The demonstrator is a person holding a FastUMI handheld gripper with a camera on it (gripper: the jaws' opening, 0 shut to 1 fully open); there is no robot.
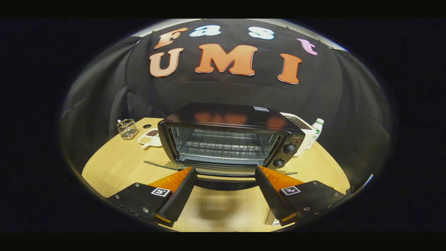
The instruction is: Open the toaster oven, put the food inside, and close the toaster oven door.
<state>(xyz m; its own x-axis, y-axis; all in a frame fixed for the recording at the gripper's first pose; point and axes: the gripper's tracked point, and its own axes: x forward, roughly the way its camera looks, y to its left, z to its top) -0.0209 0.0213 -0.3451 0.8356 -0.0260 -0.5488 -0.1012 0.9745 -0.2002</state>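
A black toaster oven (228, 120) stands on the wooden table (115, 164), its wire rack (221, 146) bare. Its glass door (160, 165) hangs down flat toward me, and the dark door handle (224, 183) lies between my fingers. My gripper (225, 170) is open, with the fingertips (191, 171) level with the door's front edge and nothing pressed between them. A small white dish of food (150, 136) rests on the table to the left of the oven, well beyond the fingers.
A wire basket (127, 128) stands behind the dish at the table's far left. To the right of the oven are a white appliance (301, 124) and a small bottle with a green label (316, 128). Two black knobs (289, 149) sit on the oven's right front.
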